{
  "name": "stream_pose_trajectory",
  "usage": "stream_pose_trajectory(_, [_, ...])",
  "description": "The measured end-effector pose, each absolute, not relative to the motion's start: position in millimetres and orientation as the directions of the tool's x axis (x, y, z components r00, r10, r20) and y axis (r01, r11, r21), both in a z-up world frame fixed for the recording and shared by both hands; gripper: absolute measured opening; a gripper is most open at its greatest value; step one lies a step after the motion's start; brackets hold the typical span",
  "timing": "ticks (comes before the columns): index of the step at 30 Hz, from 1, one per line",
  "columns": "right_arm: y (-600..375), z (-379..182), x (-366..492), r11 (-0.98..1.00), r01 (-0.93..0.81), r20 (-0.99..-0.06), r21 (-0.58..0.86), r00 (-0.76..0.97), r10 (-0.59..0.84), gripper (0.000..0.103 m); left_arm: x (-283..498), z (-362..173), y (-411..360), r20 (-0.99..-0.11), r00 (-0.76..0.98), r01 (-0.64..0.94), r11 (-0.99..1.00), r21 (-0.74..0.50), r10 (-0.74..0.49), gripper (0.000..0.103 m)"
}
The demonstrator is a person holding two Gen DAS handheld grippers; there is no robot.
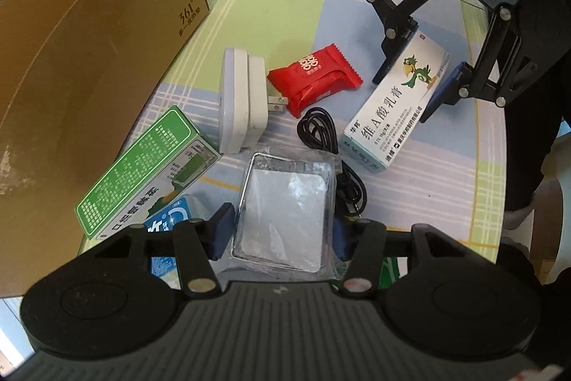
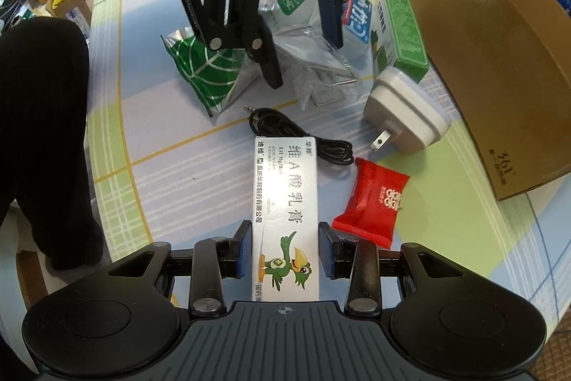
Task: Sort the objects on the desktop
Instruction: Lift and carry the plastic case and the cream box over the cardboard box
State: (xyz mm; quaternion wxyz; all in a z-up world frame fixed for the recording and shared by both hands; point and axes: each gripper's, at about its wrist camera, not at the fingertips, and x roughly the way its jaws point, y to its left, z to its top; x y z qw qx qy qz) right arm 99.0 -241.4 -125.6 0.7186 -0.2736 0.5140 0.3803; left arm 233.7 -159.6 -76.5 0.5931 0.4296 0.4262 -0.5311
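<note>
My right gripper (image 2: pixel 285 249) is shut on a white ointment box with a green bird (image 2: pixel 285 202), its blue pads pressed on both long sides. In the left wrist view, that box (image 1: pixel 396 106) lies tilted on the cloth at the right. My left gripper (image 1: pixel 282 232) straddles a metal-framed item in a clear plastic packet (image 1: pixel 282 206), and both pads touch the packet's sides. Around them lie a white charger plug (image 1: pixel 239 102), a red sachet (image 1: pixel 314 77), a coiled black cable (image 1: pixel 317 131), a green box (image 1: pixel 142 174) and a blue-white box (image 1: pixel 167 220).
An open cardboard box (image 1: pixel 89 59) stands at the table's left side; in the right wrist view, this cardboard box (image 2: pixel 499 59) is on the right. A green-white foil bag (image 2: pixel 203 70) lies under the left gripper. A person's black-clad leg (image 2: pixel 43 131) is beside the table edge.
</note>
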Motion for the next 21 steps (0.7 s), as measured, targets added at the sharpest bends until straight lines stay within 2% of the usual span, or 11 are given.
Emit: stream_pose_trajectory(21, [-237,-43,82,0.662,-0.735,-0.895,-0.147,0.384,0.227,0.035,208,7,-146,-0.92,0.277,0.945,0.25,0.21,-0.277,0.049])
